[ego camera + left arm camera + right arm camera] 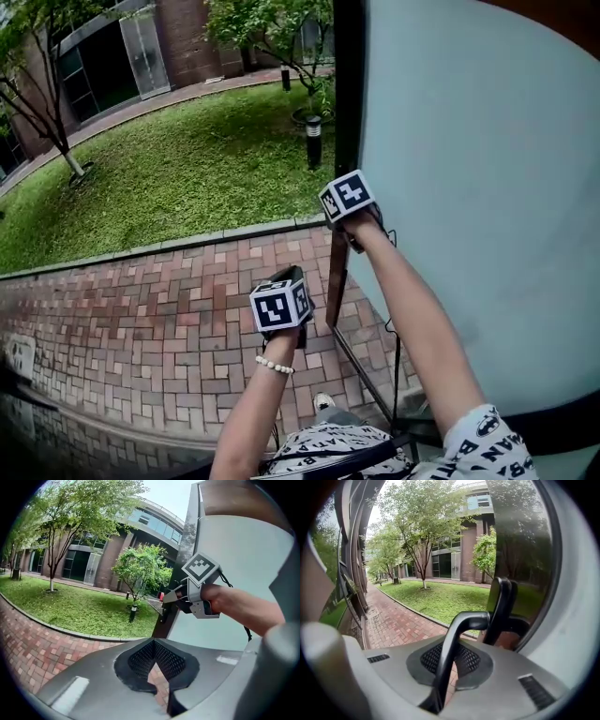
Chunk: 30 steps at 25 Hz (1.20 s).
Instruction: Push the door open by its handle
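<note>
My right claw [451,654] is all but shut, clamped on the handle [474,619]. Its lever runs up and away between the pads toward the door [469,187] on my right. My left claw [153,644] hangs just beside, tips together, empty. From overhead my right hand [367,225] hides the handle.

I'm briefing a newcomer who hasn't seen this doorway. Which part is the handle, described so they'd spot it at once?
Start from the pale frosted door filling the right of the head view and find its dark frame edge. Where the right gripper meets that edge sits the door handle: the only slim, bent black lever there, clamped between that gripper's jaws.
</note>
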Tool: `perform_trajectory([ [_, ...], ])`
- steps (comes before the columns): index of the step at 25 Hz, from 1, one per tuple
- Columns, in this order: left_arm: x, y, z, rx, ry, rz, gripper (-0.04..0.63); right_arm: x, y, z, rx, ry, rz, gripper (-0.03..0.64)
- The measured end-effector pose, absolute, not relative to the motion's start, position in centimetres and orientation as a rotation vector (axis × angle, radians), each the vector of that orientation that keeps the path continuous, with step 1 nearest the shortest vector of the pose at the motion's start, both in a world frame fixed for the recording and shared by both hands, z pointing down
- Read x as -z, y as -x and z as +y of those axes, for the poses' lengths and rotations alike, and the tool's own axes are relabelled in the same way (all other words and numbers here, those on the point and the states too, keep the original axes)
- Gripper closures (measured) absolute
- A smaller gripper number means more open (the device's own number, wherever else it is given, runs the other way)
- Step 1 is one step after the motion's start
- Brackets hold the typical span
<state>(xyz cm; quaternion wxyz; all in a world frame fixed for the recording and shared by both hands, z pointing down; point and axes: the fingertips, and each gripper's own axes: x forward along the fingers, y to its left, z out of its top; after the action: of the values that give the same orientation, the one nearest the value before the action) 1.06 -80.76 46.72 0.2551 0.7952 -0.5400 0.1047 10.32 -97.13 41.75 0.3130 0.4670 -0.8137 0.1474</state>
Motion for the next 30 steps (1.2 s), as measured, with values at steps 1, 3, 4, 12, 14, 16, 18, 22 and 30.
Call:
perform_trajectory([
  [1,-47.0,-1.4,-81.1,-0.289,-2.159,-1.461,0.598,-41.8,-11.6,-97.8,-0.398,-1.253,-2.138,0.598],
  [3,-47.5,-1.9,-81.5,-0.298,-2.158,-1.454,0.598,-41.8,-13.8,-99.1,-0.418,-1.298,-2.122,0.6],
  [4,-47.6,-2.1,-81.6,-0.299,-2.157,-1.45,0.598,-41.8,-14.9,-99.6,-0.43,-1.32,-2.115,0.6],
  [12,-49.1,-3.8,-81.9,-0.328,-2.158,-1.41,0.598,-41.8,-24.2,-103.3,-0.483,-1.462,-2.03,0.604],
  [14,-49.4,-4.0,-82.0,-0.338,-2.156,-1.401,0.598,-41.7,-26.1,-103.9,-0.49,-1.489,-2.008,0.604],
  [16,-49.7,-4.1,-82.1,-0.346,-2.154,-1.391,0.598,-41.6,-27.8,-104.3,-0.498,-1.51,-1.987,0.605],
  [18,-50.3,-4.5,-82.3,-0.352,-2.152,-1.384,0.598,-41.9,-29.5,-104.7,-0.506,-1.53,-1.973,0.606],
  [22,-51.3,-5.2,-82.4,-0.36,-2.146,-1.367,0.598,-42.2,-32.6,-105.2,-0.518,-1.566,-1.949,0.606],
  [30,-52.2,-5.5,-82.6,-0.363,-2.139,-1.358,0.598,-42.5,-35.2,-105.3,-0.52,-1.603,-1.924,0.607],
])
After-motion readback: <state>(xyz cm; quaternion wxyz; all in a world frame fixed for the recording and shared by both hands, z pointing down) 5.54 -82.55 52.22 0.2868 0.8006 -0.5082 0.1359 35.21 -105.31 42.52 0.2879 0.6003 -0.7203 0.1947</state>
